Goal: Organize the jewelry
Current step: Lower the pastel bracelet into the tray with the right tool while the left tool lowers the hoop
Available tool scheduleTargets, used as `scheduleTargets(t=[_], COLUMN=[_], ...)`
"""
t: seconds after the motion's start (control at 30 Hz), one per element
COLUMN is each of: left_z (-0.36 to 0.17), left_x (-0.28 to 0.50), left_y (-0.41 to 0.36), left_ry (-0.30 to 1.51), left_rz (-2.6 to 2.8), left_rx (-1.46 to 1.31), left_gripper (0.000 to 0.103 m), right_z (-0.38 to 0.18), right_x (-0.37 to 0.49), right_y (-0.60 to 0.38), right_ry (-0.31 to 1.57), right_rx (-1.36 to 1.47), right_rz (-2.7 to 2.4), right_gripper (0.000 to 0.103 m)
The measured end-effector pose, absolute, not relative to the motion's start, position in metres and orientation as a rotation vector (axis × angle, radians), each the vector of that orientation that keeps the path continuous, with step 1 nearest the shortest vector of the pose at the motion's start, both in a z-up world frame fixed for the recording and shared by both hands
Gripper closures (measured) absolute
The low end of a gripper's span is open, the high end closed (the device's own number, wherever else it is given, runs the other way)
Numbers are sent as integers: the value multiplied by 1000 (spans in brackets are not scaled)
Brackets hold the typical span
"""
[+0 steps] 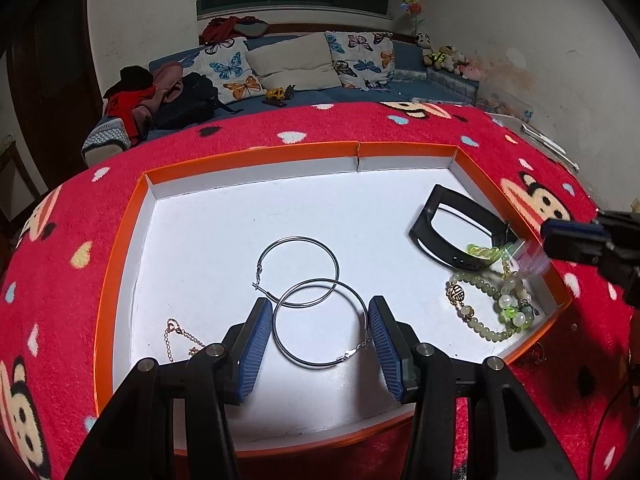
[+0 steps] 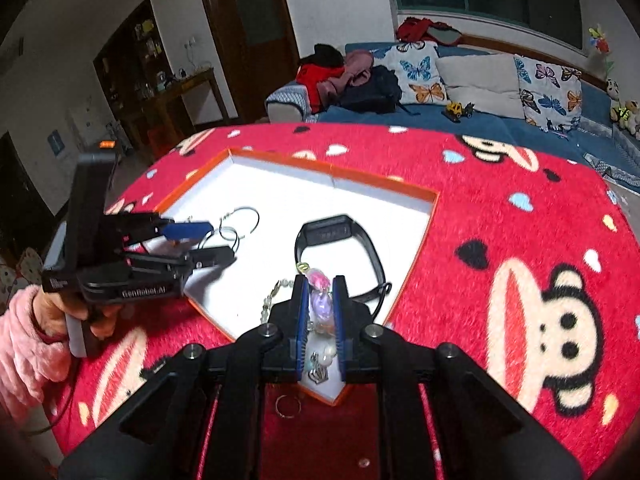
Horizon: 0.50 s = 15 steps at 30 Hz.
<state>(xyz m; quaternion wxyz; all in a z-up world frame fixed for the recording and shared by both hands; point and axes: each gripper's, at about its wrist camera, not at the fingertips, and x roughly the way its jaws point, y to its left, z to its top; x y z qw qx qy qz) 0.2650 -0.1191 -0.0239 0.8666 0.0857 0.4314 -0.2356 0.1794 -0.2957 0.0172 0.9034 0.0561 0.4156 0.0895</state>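
An orange-rimmed white tray (image 1: 248, 152) lies on the red blanket. In it are two silver hoop earrings (image 1: 298, 272), a thin gold chain (image 1: 178, 336), a black wristband (image 1: 452, 232) and green bead bracelets (image 1: 492, 308). My left gripper (image 1: 320, 312) is open, its blue pads either side of the nearer hoop (image 1: 320, 324). My right gripper (image 2: 320, 292) is shut on a small clear bag of pink and purple jewelry (image 2: 320, 300) over the tray's near corner; it shows blurred at the right of the left wrist view (image 1: 528, 252).
A small ring (image 2: 288, 405) lies on the red blanket (image 2: 500, 240) just outside the tray corner. A sofa with butterfly pillows (image 1: 228, 68) and clothes stands behind the table. A person's pink-sleeved hand (image 2: 36, 332) holds the left gripper.
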Motion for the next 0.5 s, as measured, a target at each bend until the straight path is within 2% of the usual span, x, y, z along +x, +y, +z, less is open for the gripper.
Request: scheduleTargets(t=[0.17, 0.33, 0.5], left_z=[-23, -21, -9], left_x=[265, 264, 255], left_y=[-120, -119, -115], left_ry=[909, 905, 882], left_rz=[-492, -487, -488], left_rx=[178, 175, 170], left_gripper=[46, 43, 43], right_z=[13, 15, 24], right_x=[177, 169, 146], right_y=[-296, -299, -297], right_ry=[877, 874, 868], right_rx=[121, 127, 114], right_rz=[180, 163, 167], right_gripper=[88, 73, 73])
